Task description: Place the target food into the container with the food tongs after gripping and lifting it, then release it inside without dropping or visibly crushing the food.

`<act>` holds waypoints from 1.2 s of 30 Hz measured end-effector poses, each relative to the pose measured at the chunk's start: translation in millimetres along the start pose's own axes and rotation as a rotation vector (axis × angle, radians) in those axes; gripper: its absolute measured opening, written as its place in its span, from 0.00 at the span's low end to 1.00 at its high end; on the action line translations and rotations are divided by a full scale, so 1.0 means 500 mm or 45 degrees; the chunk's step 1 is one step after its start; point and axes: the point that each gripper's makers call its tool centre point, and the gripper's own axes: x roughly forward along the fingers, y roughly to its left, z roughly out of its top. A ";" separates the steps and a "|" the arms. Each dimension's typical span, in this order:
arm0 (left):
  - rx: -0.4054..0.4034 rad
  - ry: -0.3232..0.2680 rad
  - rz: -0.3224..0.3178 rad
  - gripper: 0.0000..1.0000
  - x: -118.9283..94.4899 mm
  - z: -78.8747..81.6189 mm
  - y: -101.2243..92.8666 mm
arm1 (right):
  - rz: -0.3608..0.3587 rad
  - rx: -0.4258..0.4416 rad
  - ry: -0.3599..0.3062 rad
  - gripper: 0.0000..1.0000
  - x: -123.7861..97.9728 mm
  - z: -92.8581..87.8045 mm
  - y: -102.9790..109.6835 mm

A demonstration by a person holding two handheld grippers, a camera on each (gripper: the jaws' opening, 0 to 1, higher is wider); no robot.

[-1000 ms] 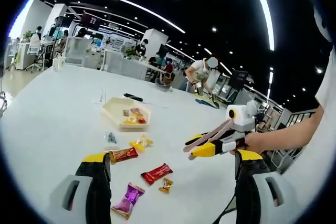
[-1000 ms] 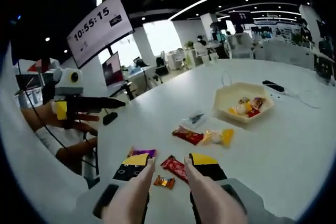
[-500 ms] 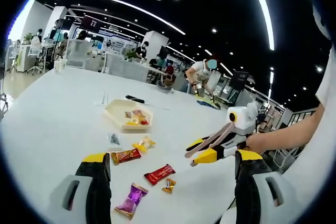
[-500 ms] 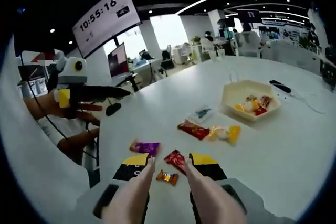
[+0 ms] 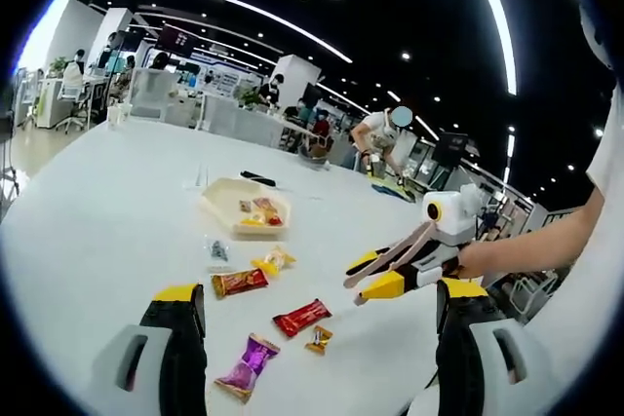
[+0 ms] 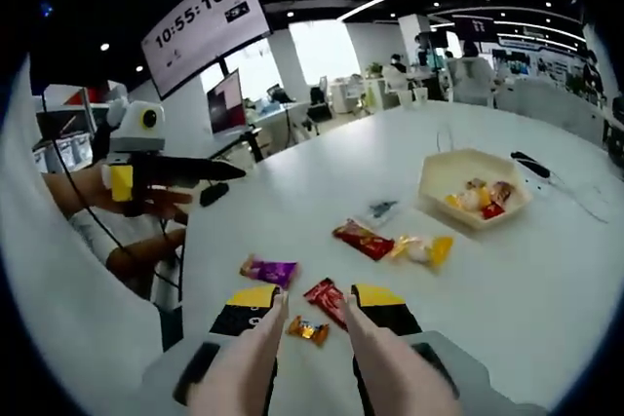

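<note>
My right gripper [image 6: 314, 297] is shut on beige food tongs [image 6: 255, 358]. The tong arms stand a little apart over a red wrapper [image 6: 327, 299] and a small orange candy [image 6: 307, 330]. A purple wrapper [image 6: 270, 269], a red-brown wrapper [image 6: 361, 239] and a yellow candy [image 6: 424, 248] lie further on. The beige container [image 6: 458, 168] holds several candies. My left gripper [image 5: 317, 291] hangs wide open above the table, nothing in it. In the left gripper view the right gripper [image 5: 375, 273] comes in from the right, beside the red wrapper [image 5: 302, 317], short of the container [image 5: 222, 192].
A small clear packet [image 5: 216, 248] lies near the yellow candy [image 5: 275, 260]. A black flat object [image 6: 531, 163] and a white cable sit behind the container. The white table [image 6: 546, 280] stretches wide. The left gripper [image 6: 219, 170] is held off the table's left edge.
Both cameras drifted a little. The right gripper with the tongs has drawn back slightly from the candies. No candy has moved or been picked up.
</note>
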 end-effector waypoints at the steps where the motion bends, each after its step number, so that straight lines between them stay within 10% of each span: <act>1: 0.004 0.003 -0.001 0.99 0.001 0.000 0.000 | -0.001 -0.004 0.004 0.29 0.000 -0.001 -0.001; 36: -0.021 0.001 0.034 0.99 -0.021 -0.021 0.025 | 0.024 -0.031 0.110 0.28 0.047 -0.041 0.013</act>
